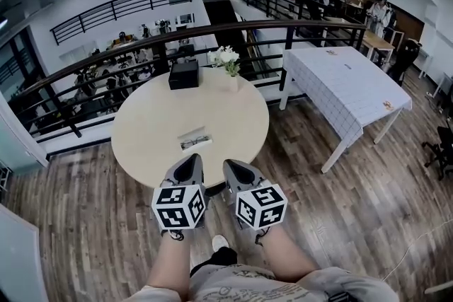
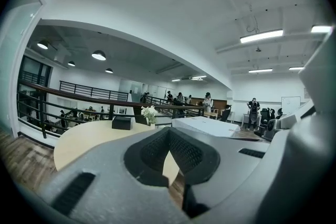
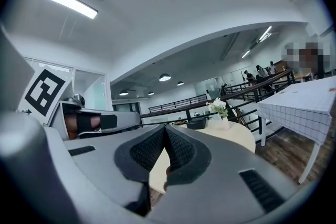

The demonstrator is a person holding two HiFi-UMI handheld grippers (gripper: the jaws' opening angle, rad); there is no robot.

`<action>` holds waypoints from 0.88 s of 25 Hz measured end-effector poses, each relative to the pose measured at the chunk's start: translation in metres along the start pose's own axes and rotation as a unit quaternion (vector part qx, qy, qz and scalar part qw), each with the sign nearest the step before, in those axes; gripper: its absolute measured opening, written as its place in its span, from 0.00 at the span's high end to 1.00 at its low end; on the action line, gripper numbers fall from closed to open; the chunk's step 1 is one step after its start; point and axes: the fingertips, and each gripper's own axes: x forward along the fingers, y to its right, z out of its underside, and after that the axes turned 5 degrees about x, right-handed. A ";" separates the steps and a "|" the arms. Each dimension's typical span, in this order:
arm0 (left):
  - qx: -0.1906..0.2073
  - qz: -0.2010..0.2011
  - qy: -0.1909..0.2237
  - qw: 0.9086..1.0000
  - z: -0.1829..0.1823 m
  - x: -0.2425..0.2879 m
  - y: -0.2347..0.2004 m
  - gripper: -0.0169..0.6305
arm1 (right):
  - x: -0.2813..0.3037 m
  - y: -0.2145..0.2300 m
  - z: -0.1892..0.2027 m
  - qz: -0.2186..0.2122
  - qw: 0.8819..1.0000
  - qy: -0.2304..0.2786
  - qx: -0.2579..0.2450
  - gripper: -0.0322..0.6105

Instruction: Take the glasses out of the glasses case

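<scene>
In the head view a flat glasses case (image 1: 195, 140) with dark glasses showing in it lies on the round beige table (image 1: 141, 131), near its front edge. My left gripper (image 1: 192, 160) and right gripper (image 1: 231, 165) hover side by side just short of that edge, a little nearer than the case. Both are shut with nothing between the jaws. In the left gripper view the left gripper (image 2: 169, 130) has its ribbed pads meeting at the tip. The right gripper (image 3: 165, 127) looks the same in the right gripper view. The jaws hide the case in both gripper views.
A black box (image 1: 183, 74) and a vase of white flowers (image 1: 228, 61) stand at the table's far side. A dark railing (image 1: 127, 46) curves behind it. A white checked table (image 1: 347, 85) stands to the right. Several people stand far back. Wooden floor surrounds the table.
</scene>
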 end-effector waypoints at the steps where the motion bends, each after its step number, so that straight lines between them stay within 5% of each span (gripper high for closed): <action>1: 0.001 0.002 0.000 1.000 -0.002 0.006 -0.002 0.95 | 0.005 0.003 -0.002 0.001 1.000 0.001 -0.003 0.93; 14: 0.014 -0.016 -0.007 1.000 -0.018 0.067 -0.089 0.95 | 0.117 0.005 -0.017 -0.010 0.999 -0.024 -0.045 0.93; 22: -0.024 -0.028 -0.021 0.999 -0.002 0.078 -0.136 0.95 | 0.158 -0.002 -0.006 -0.011 0.997 -0.051 -0.059 0.93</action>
